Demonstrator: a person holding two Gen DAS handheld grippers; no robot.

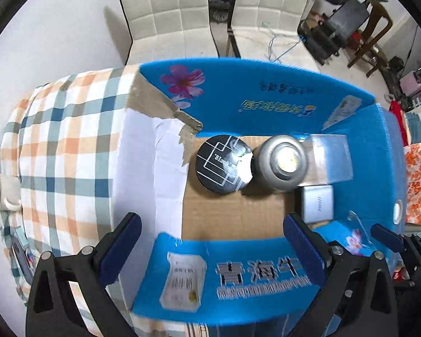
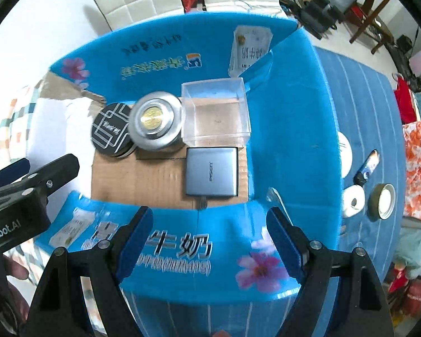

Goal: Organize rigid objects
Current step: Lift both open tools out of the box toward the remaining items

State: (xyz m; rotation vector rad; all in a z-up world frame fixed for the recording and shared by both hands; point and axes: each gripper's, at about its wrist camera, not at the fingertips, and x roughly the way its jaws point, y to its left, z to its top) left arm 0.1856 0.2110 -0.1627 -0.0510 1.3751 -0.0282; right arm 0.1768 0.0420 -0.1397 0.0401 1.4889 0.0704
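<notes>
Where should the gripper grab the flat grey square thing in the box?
Probably by its two opposite side edges, coming straight down from above. The grey square case lies flat on the cardboard floor of the blue box, so only its thin edges offer grip. Its far edge sits close to the clear plastic box, so the left and right edges look freer.

Both wrist views look steeply down, from close above the near wall, into the blue carton (image 1: pixel 280 95). The left view sits toward the carton's left side, the right view (image 2: pixel 294 129) toward its right. Both share the carton's floor and far wall.
</notes>
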